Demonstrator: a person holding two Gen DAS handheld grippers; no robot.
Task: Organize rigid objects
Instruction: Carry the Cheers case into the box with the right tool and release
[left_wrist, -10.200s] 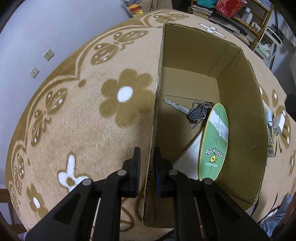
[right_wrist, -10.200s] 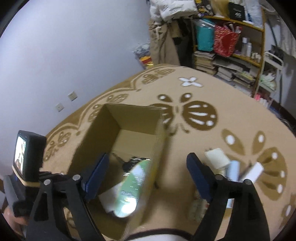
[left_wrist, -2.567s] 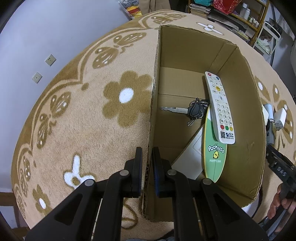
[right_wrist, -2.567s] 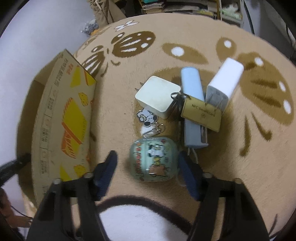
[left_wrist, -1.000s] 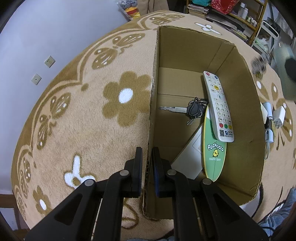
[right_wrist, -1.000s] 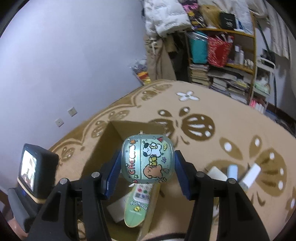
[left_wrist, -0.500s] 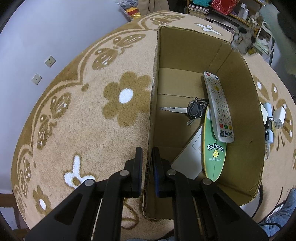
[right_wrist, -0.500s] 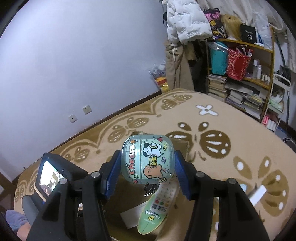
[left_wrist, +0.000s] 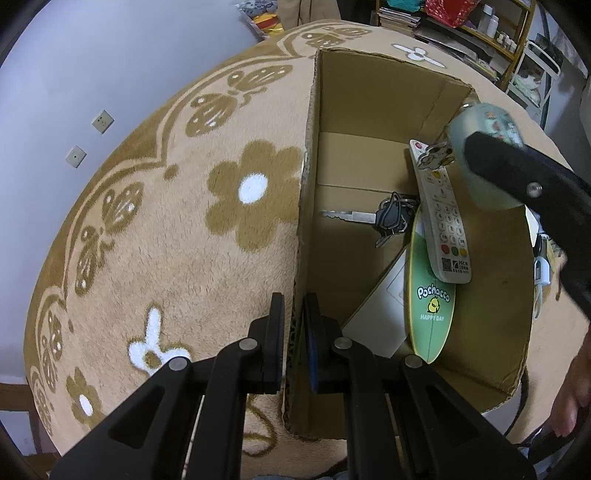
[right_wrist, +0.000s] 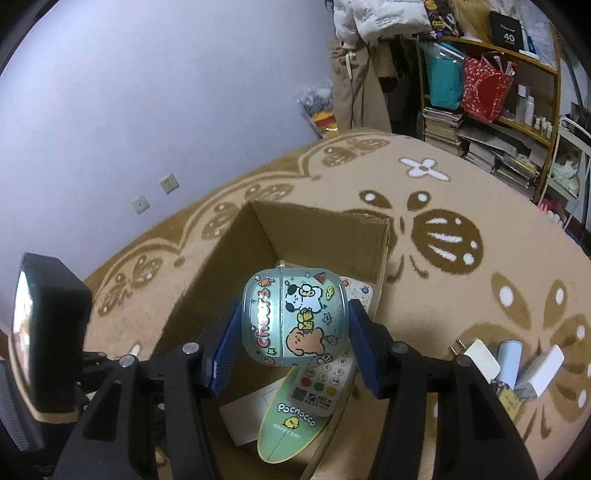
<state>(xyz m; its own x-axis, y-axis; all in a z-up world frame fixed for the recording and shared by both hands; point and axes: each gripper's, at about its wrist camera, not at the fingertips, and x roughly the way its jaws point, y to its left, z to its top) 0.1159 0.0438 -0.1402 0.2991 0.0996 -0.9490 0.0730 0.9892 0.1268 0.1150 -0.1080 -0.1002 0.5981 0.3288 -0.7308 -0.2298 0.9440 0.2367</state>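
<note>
1. Your left gripper (left_wrist: 293, 334) is clamped tight on the near wall of the cardboard box (left_wrist: 384, 88), one finger outside over the carpet (left_wrist: 155, 236), the other inside.
2. Your right gripper (right_wrist: 291, 332) is closed on the green case (right_wrist: 293, 321), a rounded pouch-like shell with cartoon animals; its pads press on the left and right ends.
3. The case lies crosswise between the fingers, its long axis running from pad to pad, printed face towards the wrist camera. The word on its left part reads sideways.
4. The case hangs in the air over the open box, above the far end of the remote (left_wrist: 441, 221). In the left view a small charm (left_wrist: 436, 158) dangles at its side.
5. Inside the box, the remote lies lengthwise, red button end towards the far wall, resting on the green oval board (left_wrist: 430, 306).
6. The board leans on the box's right wall, long axis along the box, over a white card (left_wrist: 380, 321).
7. The keys (left_wrist: 373, 218) lie on the box floor, blade pointing at the wall you hold.
8. Two white chargers (right_wrist: 478, 354) and a blue tube (right_wrist: 509, 358) sit on the carpet, outside the box.
</note>
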